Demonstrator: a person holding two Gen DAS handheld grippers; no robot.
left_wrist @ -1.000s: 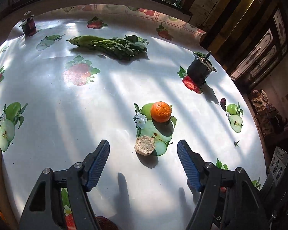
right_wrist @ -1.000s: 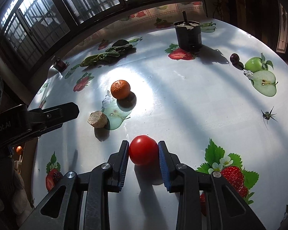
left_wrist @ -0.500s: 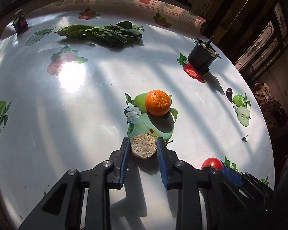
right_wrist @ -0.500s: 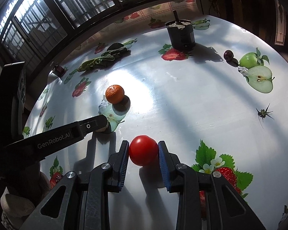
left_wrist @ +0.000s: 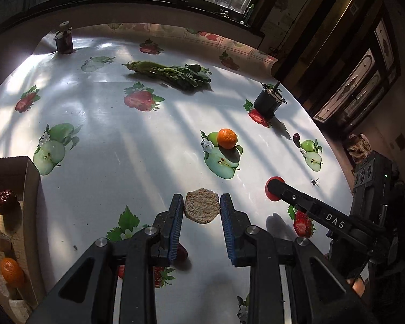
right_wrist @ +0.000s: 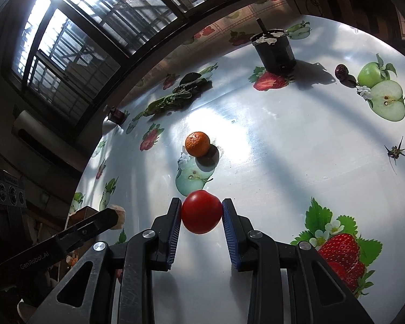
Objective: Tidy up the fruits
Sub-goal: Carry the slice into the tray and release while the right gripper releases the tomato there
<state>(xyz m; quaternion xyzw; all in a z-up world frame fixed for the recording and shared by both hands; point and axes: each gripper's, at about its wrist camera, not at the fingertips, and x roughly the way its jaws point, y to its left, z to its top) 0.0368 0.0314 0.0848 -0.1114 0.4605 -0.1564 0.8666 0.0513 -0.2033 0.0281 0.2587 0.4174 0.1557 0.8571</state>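
Gripping both finds at once, the person has the left gripper [left_wrist: 201, 212] closed on a rough tan chunk [left_wrist: 201, 209] and the right gripper [right_wrist: 201, 212] closed on a red tomato [right_wrist: 201, 211], each pinched across its widest part and seemingly lifted off the table [left_wrist: 108, 140]. The tomato looks smooth, glossy and soft — likely to slip or bruise if squeezed hard, so a light hold across the middle suits it. The chunk looks dry, light and grippy, perhaps crumbly at the edges. An orange [left_wrist: 227, 138] sits loose on the cloth, firm and round, prone to roll; take it across its middle.

Only the left view shows the cardboard box [left_wrist: 31, 183] at the table's edge, already holding fruit — probably where things go. The right view alone shows both pads touching the tomato.
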